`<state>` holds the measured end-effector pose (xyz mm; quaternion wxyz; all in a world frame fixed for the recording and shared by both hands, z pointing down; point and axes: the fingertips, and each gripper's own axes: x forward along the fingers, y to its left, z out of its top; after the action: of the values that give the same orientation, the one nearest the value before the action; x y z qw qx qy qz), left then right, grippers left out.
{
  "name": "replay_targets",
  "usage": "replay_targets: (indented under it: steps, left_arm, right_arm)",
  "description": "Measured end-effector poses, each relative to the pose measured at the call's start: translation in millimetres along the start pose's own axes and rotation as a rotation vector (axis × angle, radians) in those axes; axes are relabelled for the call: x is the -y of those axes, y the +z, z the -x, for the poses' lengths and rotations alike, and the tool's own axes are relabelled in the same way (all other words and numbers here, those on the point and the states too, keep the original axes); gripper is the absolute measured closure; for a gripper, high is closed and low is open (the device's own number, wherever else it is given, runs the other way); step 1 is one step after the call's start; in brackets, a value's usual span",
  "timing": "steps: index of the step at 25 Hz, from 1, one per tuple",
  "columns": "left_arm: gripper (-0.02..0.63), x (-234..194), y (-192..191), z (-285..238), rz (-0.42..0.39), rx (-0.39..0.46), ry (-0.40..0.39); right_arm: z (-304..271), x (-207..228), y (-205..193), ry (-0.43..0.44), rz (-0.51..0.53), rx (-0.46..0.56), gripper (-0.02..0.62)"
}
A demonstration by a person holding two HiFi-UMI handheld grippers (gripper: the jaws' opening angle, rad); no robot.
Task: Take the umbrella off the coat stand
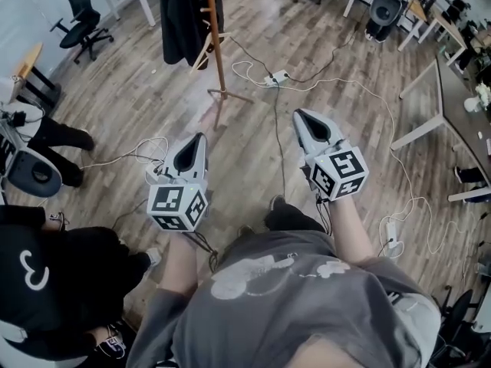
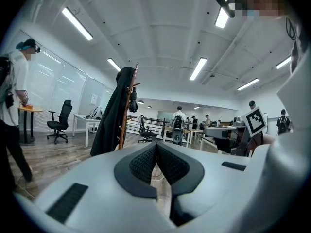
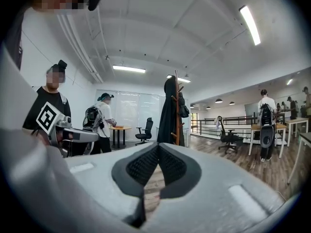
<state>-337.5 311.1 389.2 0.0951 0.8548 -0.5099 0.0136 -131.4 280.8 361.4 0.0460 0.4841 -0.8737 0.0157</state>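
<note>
The wooden coat stand rises from the floor ahead of me, with a black coat draped on its left side. In the gripper views the coat stand carries a small dark bundle on a peg, which may be the folded umbrella. My left gripper is shut and empty. My right gripper is shut and empty too. Both point roughly level toward the stand and are well short of it.
White cables and a power strip lie on the wooden floor near the stand's base. A seated person in black is close at my left. Office chairs and desks line the edges. People stand in the background.
</note>
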Motion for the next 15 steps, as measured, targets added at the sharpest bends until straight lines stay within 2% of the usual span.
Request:
replay_targets:
  steps: [8,15]
  left_arm:
    - [0.6,7,-9,-31,0.001,-0.022,-0.005]
    - [0.6,17,-8,-84,0.002,-0.025,0.064]
  right_arm:
    - [-19,22,-17,0.027,-0.035,-0.012,0.597]
    - [-56,70,-24,0.125,-0.051,-0.007,0.597]
